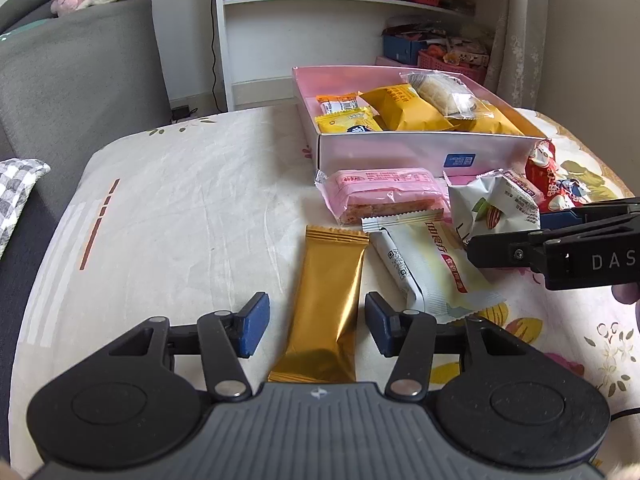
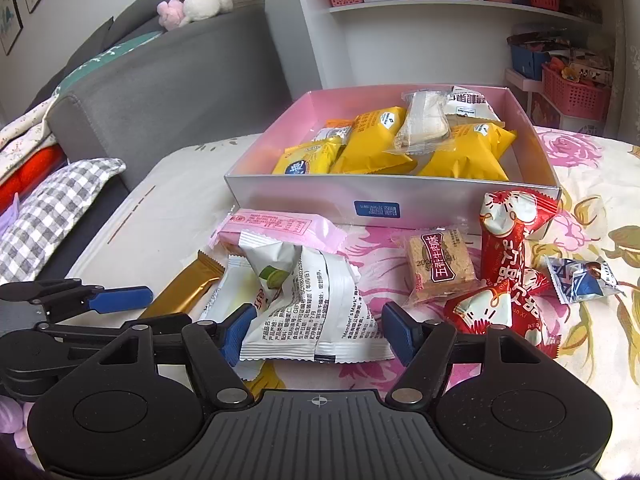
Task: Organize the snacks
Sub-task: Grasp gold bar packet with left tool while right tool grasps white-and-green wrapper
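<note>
Left wrist view: the left gripper (image 1: 316, 324) has its fingers (image 1: 254, 324) spread either side of the gold bar (image 1: 326, 308), which lies flat on the counter (image 1: 180, 220) pointing toward the box (image 1: 400, 148). The pads do not press on it; there is a gap on each side. The bar looks light, with slick foil and probably a stiff core, so a pinch across its narrow width near the middle should hold, while the crimped ends would slip. The right gripper (image 1: 516, 236) reaches in from the right, over the white pack (image 1: 436, 268) and the nut pouch (image 1: 496, 208).

Right wrist view: the right gripper (image 2: 318, 334) straddles the nut pouch (image 2: 316, 304), fingers (image 2: 398, 332) apart and not yet squeezing. The pouch looks puffy, soft and crinkly, likely to collapse under the pads; taking it low across the sealed end or the fuller middle seems safest. The box (image 2: 392, 200), already part-filled with yellow packs (image 2: 372, 144), stands just behind the loose snacks.
</note>
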